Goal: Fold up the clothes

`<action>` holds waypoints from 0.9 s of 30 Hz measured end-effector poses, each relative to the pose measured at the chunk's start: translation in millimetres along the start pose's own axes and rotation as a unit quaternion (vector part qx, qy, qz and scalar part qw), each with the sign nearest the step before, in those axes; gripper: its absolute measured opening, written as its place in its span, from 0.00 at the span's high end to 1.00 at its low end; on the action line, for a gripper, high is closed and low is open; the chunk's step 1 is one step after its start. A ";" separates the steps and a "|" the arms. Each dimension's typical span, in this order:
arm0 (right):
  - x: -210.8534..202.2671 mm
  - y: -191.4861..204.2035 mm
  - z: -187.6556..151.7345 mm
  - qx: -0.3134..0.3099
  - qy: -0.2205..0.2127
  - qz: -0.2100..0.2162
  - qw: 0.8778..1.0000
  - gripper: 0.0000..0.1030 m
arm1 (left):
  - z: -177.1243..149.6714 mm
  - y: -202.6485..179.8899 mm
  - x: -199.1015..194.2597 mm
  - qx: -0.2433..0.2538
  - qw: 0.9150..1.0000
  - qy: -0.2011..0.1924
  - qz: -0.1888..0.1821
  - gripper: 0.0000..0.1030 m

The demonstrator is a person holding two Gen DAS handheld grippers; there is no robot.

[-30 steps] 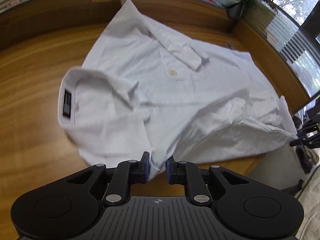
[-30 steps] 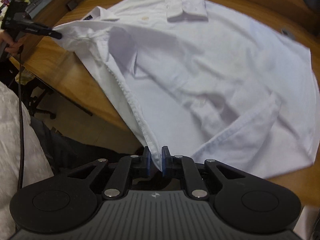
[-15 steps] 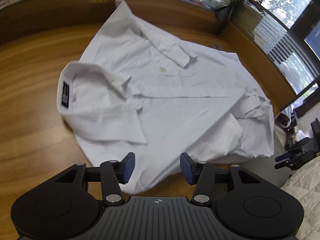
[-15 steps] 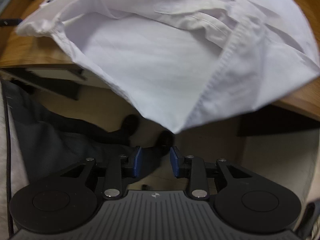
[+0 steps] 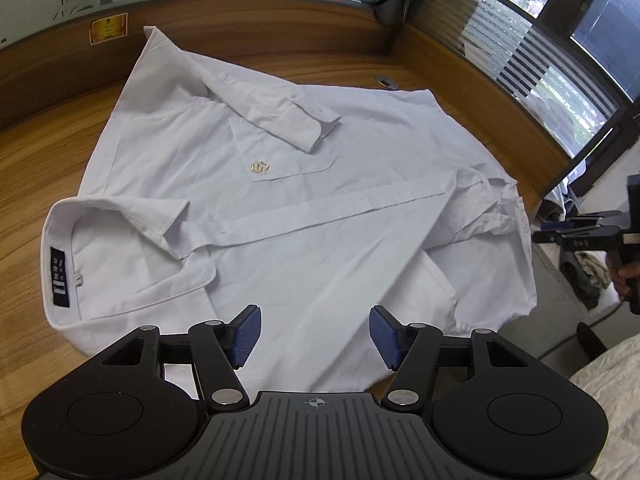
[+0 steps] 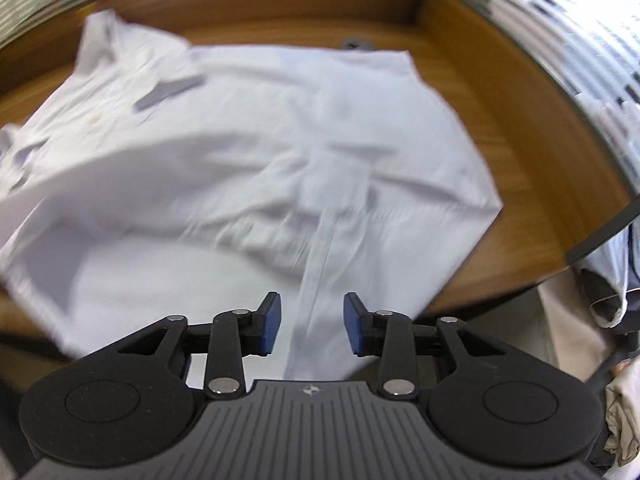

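A white short-sleeved shirt (image 5: 304,200) lies front up on the wooden table (image 5: 36,168), collar (image 5: 68,256) at the left, its far sleeve folded over the chest pocket. Its near side is folded inward across the front. My left gripper (image 5: 315,336) hovers over the near edge of the shirt, its jaws opening, with nothing pinched between the blue pads. In the blurred right wrist view the shirt (image 6: 256,184) fills the middle, and my right gripper (image 6: 313,322) hangs above the hem end, its jaws opening too, holding nothing. The right gripper (image 5: 560,236) also shows at the table's right end.
A raised wooden rim (image 5: 280,28) runs along the table's far side, with slatted glass behind it. A cable grommet (image 5: 386,80) sits in the table beyond the shirt. The table's edge (image 6: 516,280) drops off at the right, with a chair and cloth below.
Both grippers let go of the shirt's near edge and opened. The fabric dropped flat, folded over the front. The right wrist view swung from under the table edge back over the shirt.
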State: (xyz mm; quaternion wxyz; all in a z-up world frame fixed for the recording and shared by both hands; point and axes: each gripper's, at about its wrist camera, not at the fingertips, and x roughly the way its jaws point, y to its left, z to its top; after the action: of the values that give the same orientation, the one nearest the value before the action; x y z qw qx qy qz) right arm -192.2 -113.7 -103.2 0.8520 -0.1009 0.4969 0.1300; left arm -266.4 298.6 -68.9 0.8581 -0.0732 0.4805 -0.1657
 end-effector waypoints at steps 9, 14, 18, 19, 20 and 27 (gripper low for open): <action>38.5 -18.3 32.2 0.045 0.000 -0.038 0.998 0.79 | 3.1 -38.1 -2.5 -0.010 1.000 -0.011 0.000 0.37; 20.3 -42.0 17.1 0.059 -0.005 -0.039 0.997 0.97 | -0.4 -71.1 9.6 0.001 1.000 0.006 -0.009 0.37; -2.4 -71.2 -12.0 0.076 0.005 -0.055 0.996 0.98 | -2.8 -99.9 28.1 0.004 1.000 0.009 -0.005 0.37; -7.1 -77.7 -22.0 0.076 0.012 -0.060 0.995 0.98 | -3.6 -106.4 33.4 0.003 1.000 0.005 0.002 0.37; -9.8 -84.1 -32.5 0.078 0.022 -0.060 0.995 0.98 | -4.8 -112.5 38.3 0.002 1.000 0.000 0.012 0.37; -7.0 -107.4 -92.8 0.037 0.120 -0.032 0.992 0.96 | -10.9 -138.2 73.6 -0.009 0.997 -0.011 0.077 0.37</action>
State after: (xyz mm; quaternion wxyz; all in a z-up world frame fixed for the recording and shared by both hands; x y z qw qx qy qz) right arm -237.2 -244.0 -137.6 0.7931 -0.1001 0.5966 0.0713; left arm -269.7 143.7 -94.2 0.8727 -0.0459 0.4769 -0.0942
